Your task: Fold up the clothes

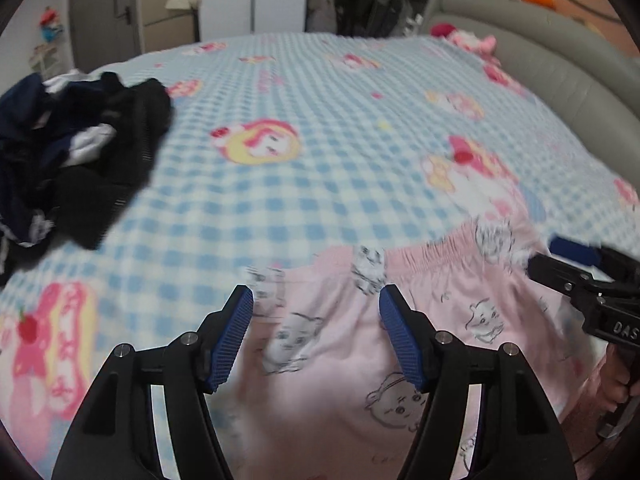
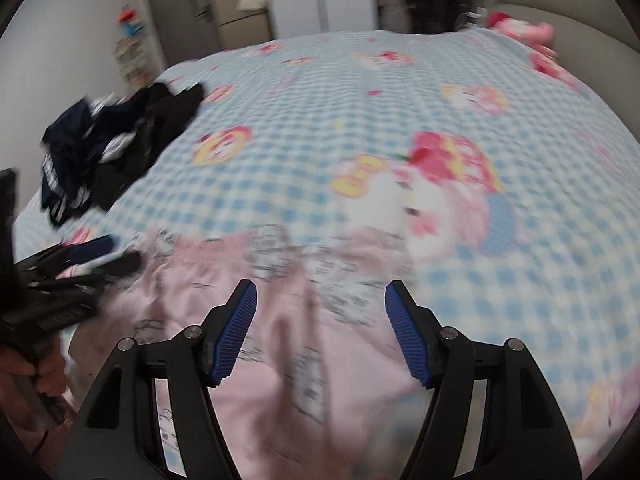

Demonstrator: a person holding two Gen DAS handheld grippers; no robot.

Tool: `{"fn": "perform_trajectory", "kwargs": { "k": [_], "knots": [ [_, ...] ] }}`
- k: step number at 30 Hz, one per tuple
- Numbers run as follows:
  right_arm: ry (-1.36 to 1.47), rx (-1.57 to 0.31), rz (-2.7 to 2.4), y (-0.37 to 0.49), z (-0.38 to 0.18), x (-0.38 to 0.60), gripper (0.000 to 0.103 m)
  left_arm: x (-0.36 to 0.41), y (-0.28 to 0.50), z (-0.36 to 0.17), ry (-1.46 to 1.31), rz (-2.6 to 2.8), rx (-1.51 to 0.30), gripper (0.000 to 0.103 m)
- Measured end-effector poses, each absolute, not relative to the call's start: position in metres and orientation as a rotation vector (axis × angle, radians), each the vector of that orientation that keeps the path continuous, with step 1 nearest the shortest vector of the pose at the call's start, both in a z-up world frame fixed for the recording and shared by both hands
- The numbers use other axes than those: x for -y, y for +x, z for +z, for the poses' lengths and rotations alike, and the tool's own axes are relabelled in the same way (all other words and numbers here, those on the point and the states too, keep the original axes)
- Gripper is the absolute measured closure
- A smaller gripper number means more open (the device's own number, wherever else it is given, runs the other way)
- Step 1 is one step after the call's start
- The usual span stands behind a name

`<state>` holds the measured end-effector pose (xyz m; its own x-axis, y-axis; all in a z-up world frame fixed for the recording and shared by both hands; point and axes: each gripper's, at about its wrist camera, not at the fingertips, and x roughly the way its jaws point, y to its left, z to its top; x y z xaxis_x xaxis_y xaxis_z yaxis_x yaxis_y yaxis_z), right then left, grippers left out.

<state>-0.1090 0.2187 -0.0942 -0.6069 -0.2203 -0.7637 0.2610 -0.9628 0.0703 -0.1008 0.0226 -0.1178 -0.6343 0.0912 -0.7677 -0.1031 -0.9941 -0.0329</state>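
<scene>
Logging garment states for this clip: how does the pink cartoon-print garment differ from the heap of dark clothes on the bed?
The pink cartoon-print garment is pale and spread fairly flat; the heap of dark clothes is navy, black and white, and bunched up. The pink garment lies at the near edge, under both open grippers, left and right; the dark heap sits apart to the left, away from the jaws. Both rest on the blue checked cartoon bedsheet.
</scene>
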Motion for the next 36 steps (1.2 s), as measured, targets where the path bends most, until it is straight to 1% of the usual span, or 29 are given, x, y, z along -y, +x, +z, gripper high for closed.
{"fn": "perform_trajectory", "kwargs": {
  "k": [2,3,5,6,8,12,14,17,19,22,23,24,26,27,28,29,32,33,34,35,36],
  "knots": [
    [1.265,-0.197,-2.609,-0.114,-0.111,-0.206,0.037,-0.023,-0.105,-0.131,-1.363,2.792,-0.121,0.035],
    [1.274,-0.219,-2.624,-0.113,-0.119,-0.209,0.037,-0.017,-0.106,-0.136,-1.392,2.807,-0.117,0.034],
    [1.289,-0.233,-2.652,-0.111,-0.132,-0.217,0.037,0.009,-0.103,-0.134,-1.399,2.79,0.09,0.034],
    [1.285,-0.153,-2.66,-0.109,-0.131,-0.228,0.037,0.02,-0.099,-0.131,-1.393,2.809,0.156,0.034],
    [1.26,-0.033,-2.691,-0.103,-0.122,-0.245,0.038,0.032,-0.089,-0.122,-1.349,2.903,0.151,0.037],
    [1.172,0.076,-2.748,-0.088,-0.092,-0.265,0.037,0.038,-0.062,-0.101,-1.218,2.849,0.28,0.037],
    [1.18,0.139,-2.703,-0.079,-0.084,-0.271,0.037,0.02,-0.047,-0.096,-1.169,2.816,0.214,0.037],
    [1.223,0.09,-2.632,-0.061,-0.087,-0.262,0.037,-0.012,-0.035,-0.1,-1.149,2.742,0.112,0.037],
    [1.275,0.003,-2.59,-0.048,-0.101,-0.253,0.037,-0.027,-0.033,-0.111,-1.18,2.701,0.057,0.037],
    [1.381,-0.121,-2.585,-0.031,-0.127,-0.255,0.038,-0.032,-0.037,-0.132,-1.301,2.753,-0.135,0.036],
    [1.38,-0.062,-2.582,-0.027,-0.128,-0.265,0.038,-0.023,-0.039,-0.136,-1.343,2.792,-0.173,0.036],
    [1.368,0.015,-2.589,-0.025,-0.124,-0.276,0.038,-0.013,-0.039,-0.136,-1.366,2.821,-0.167,0.036],
    [1.344,0.091,-2.639,-0.021,-0.112,-0.292,0.038,0.012,-0.034,-0.126,-1.347,2.846,-0.002,0.036],
    [1.322,0.069,-2.666,-0.018,-0.108,-0.293,0.038,0.025,-0.032,-0.121,-1.335,2.855,0.081,0.037],
    [1.297,0.056,-2.667,-0.015,-0.105,-0.293,0.036,0.033,-0.028,-0.117,-1.317,2.862,0.127,0.037],
    [1.28,0.06,-2.652,-0.012,-0.103,-0.291,0.036,0.032,-0.023,-0.114,-1.293,2.863,0.104,0.037],
    [1.321,0.203,-2.459,-0.009,-0.111,-0.28,0.036,0.017,-0.01,-0.118,-1.254,2.839,0.008,0.037],
    [1.339,0.185,-2.437,-0.009,-0.115,-0.274,0.036,0.013,-0.01,-0.123,-1.278,2.834,-0.032,0.037],
    [1.365,0.11,-2.448,-0.007,-0.12,-0.268,0.036,0.009,-0.009,-0.129,-1.302,2.829,-0.072,0.037],
    [1.386,0.039,-2.461,-0.006,-0.124,-0.263,0.036,0.007,-0.009,-0.132,-1.316,2.827,-0.089,0.035],
    [1.396,-0.018,-2.477,-0.005,-0.126,-0.261,0.036,0.011,-0.007,-0.131,-1.314,2.834,-0.069,0.035]
  ]
}}
